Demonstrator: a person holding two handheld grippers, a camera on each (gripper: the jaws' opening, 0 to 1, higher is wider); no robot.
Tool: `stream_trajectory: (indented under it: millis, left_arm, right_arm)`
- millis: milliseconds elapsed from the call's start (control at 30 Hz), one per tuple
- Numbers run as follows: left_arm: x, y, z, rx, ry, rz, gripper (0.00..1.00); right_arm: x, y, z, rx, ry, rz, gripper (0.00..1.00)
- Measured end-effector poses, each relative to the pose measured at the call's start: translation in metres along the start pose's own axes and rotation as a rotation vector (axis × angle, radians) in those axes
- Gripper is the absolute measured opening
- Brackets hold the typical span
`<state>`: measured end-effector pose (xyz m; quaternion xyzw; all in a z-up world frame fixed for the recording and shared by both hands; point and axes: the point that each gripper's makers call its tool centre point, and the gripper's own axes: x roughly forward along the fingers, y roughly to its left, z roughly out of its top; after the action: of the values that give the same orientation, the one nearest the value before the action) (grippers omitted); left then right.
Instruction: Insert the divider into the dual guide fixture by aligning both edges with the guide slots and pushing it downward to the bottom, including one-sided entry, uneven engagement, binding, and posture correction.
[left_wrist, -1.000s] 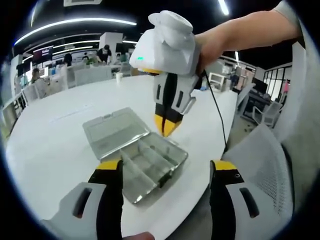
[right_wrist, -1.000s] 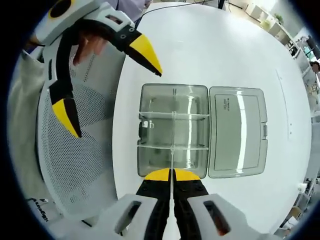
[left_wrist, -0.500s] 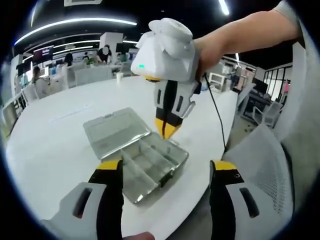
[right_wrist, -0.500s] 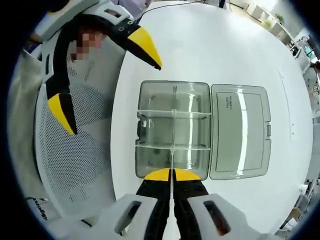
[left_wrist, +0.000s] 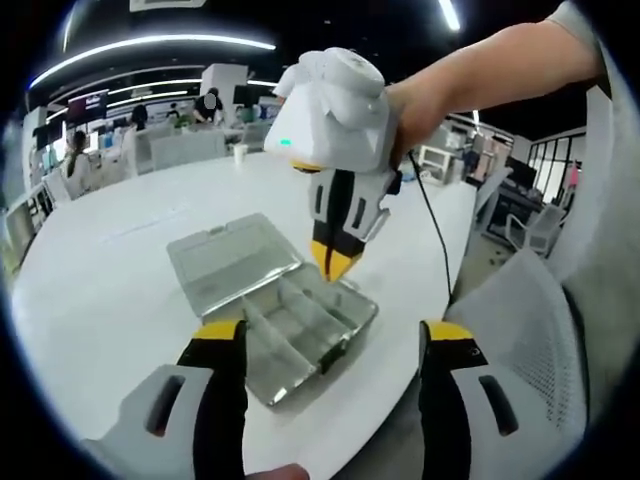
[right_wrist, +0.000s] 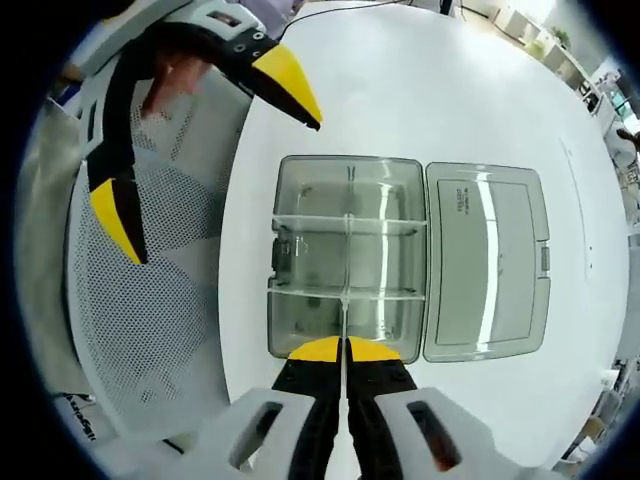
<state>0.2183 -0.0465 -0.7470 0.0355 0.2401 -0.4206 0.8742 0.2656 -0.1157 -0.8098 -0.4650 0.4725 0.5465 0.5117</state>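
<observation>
R gripper (right_wrist: 343, 350) jaws are clamping the divider (right_wrist: 344, 300), a thin clear strip seen edge-on, running from the jaw tips down the midline of the fixture (right_wrist: 346, 255). Fixture is a clear compartment box w/ cross partitions, sitting on the white table (right_wrist: 440, 90) near its edge; lid (right_wrist: 487, 262) is lying flat, hinged open beside it. In the left gripper view the R gripper (left_wrist: 335, 262) is pointing down at the box's far edge. L gripper (left_wrist: 330, 340) jaws are spread wide, gripping nothing, hanging near the table edge above a mesh chair (right_wrist: 150, 330).
</observation>
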Motion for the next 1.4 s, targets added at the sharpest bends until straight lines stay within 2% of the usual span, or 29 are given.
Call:
stream_trajectory:
  millis: [267, 300, 400, 667, 1400]
  left_arm:
    - [0.000, 0.000, 0.001, -0.003, 0.000, 0.001, 0.69]
    - [0.000, 0.000, 0.001, -0.002, 0.000, 0.001, 0.69]
    - [0.000, 0.000, 0.001, -0.003, -0.001, 0.001, 0.69]
    - [0.000, 0.000, 0.000, -0.005, 0.001, 0.002, 0.69]
    - [-0.001, 0.002, -0.001, -0.007, 0.002, 0.004, 0.69]
  right_arm:
    - [0.002, -0.001, -0.001, -0.013, 0.001, 0.003, 0.00]
    - [0.002, -0.002, 0.000, -0.037, 0.001, 0.003, 0.00]
    - [0.003, -0.002, -0.001, -0.003, 0.000, 0.008, 0.00]
    - [0.006, -0.002, -0.001, -0.022, 0.001, 0.010, 0.00]
    - [0.016, 0.001, 0.001, 0.004, 0.007, 0.017, 0.00]
